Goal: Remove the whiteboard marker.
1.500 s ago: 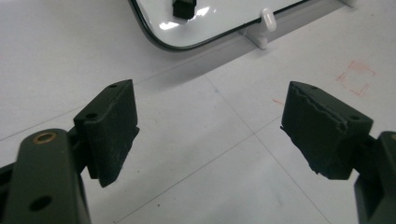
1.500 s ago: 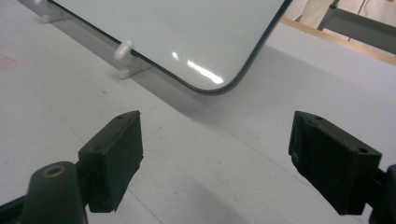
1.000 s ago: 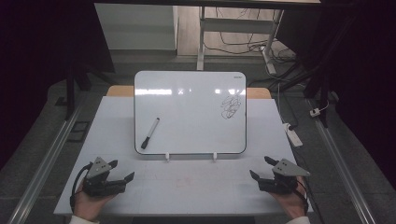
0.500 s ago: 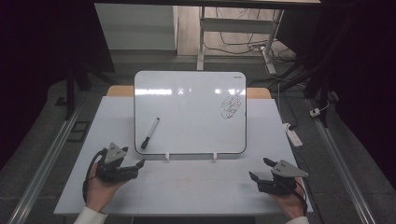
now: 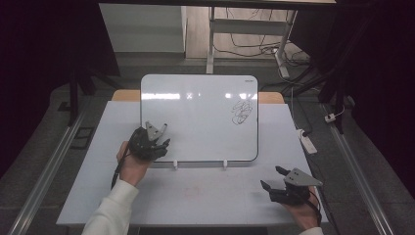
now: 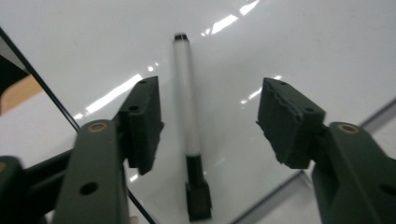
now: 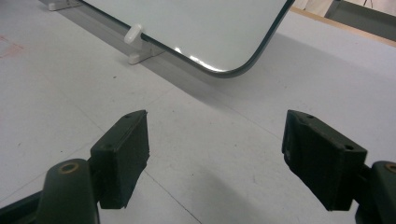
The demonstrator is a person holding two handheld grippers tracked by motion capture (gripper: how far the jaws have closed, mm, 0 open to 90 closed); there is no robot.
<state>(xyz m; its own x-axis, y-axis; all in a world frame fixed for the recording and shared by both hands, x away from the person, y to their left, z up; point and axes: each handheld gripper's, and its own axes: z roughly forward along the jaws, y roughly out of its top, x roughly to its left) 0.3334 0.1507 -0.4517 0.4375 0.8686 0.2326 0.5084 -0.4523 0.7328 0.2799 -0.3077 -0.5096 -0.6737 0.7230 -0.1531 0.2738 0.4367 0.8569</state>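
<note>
Closing left hand-held gripper (image 6: 208, 123) straddles marker (image 6: 190, 126) on whiteboard (image 5: 205, 112), untouched; right hand-held gripper (image 7: 217, 156) wide.

A pale grey tabletop (image 5: 205, 196) carries a whiteboard (image 5: 200, 117) toward its far edge, propped on two small white clips (image 5: 174, 165) near the middle.

Pretty sure we were in a lab or test room: bare white surface (image 5: 205, 196) with a small whiteboard (image 5: 200, 117) propped on it, metal rails (image 5: 44, 181) on the floor, loose cables (image 5: 254, 41) behind, dark walls around.
</note>
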